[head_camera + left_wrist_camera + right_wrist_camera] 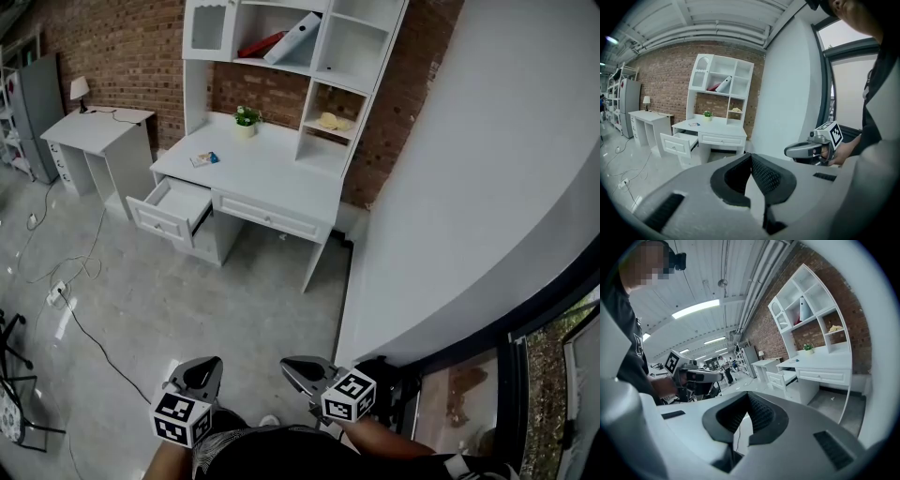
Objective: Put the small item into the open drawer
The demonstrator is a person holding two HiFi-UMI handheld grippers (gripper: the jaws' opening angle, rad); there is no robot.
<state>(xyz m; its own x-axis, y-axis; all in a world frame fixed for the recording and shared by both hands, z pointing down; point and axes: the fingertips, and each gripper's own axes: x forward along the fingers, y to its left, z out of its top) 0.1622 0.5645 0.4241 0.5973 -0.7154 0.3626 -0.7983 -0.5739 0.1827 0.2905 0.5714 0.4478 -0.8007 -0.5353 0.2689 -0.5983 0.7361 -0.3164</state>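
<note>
Side desk [98, 127] with lamp [80, 91] far left, 10 o'clock in the head view; main desk [272, 178] right of it under a hutch [309, 56]; drawer [173, 208] stands pulled open at the main desk's left end, about 9 o'clock; small item [204, 159] lies on the desktop just behind the drawer, not in it; plant [247, 117] at the item's 1 o'clock. Left gripper [202, 372] low at 7 o'clock, jaws together, nothing between; right gripper [302, 368] near it at 6 o'clock, jaws likewise closed and empty; both well apart from the main desk; white wall [469, 187] fills 3 o'clock.
</note>
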